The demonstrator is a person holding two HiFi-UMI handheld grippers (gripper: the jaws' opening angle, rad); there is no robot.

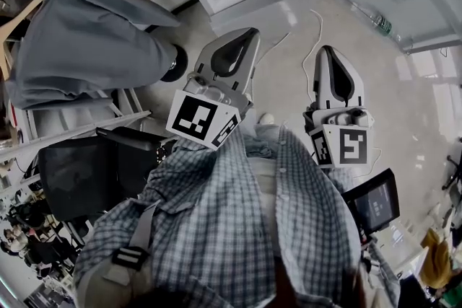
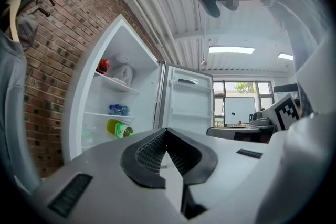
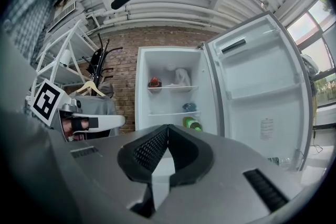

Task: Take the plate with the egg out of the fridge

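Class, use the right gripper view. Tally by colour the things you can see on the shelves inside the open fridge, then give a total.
Red thing: 1
White thing: 1
Blue thing: 1
Green bottle: 1
Total: 4

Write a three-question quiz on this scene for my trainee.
1. True or false: the fridge door is closed.
2. Which thing sits beside the white bag on the top shelf? A) a green bottle B) a red item C) a blue item
3. Fill in: the left tool and the right tool both have their jaws together, holding ____.
Key: 1 false, the door stands wide open. 2 B. 3 nothing.
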